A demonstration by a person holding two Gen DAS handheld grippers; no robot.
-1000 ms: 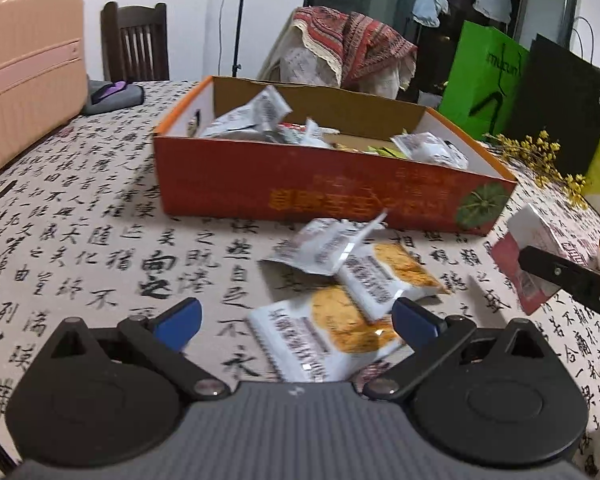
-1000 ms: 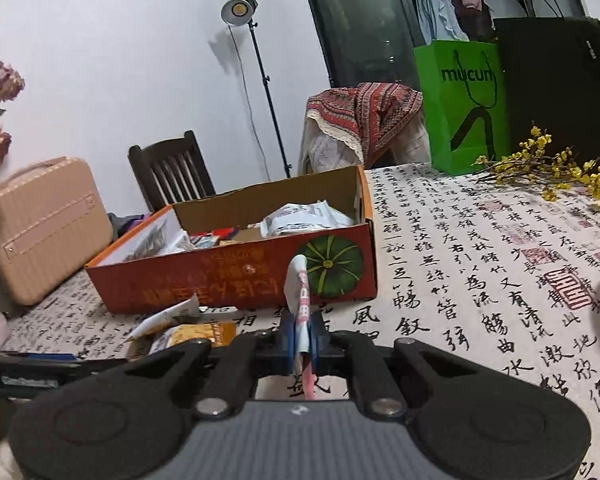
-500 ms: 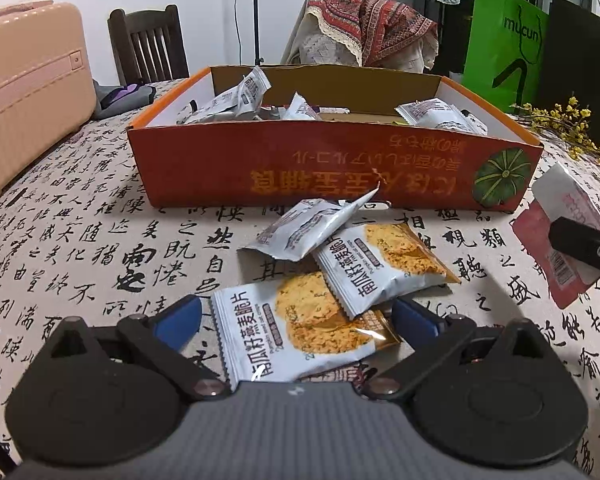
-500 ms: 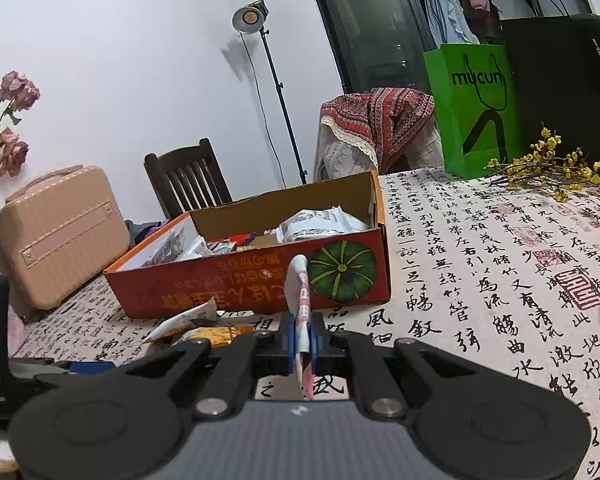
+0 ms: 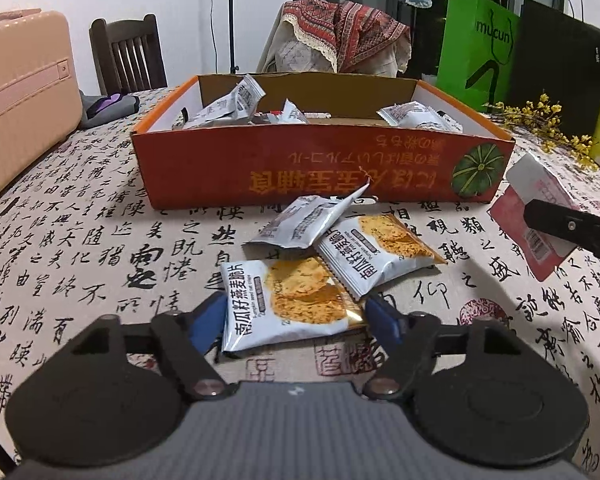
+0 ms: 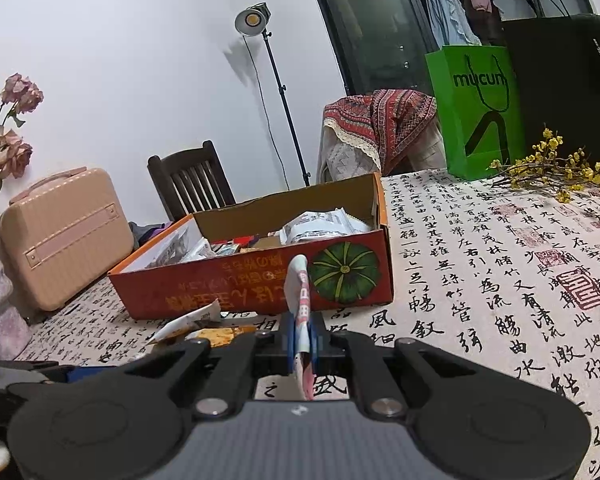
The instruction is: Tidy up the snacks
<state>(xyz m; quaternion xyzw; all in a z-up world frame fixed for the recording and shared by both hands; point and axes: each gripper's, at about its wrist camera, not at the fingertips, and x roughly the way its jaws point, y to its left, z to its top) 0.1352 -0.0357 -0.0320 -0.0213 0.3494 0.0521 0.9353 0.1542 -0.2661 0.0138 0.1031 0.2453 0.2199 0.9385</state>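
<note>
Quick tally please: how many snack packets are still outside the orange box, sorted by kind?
Pumpkin oat crisp packets, picture side up: 2, nearest between the closing pads of the left tool, second behind it.
Silver packet, plain side up: 1
Red-and-white packet clamped in the right tool: 1
Total outside the orange box: 4

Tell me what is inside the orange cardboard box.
The orange box holds several silver-white snack packets, with something red among them. Its front wall hides the floor and anything lying low inside.
</note>
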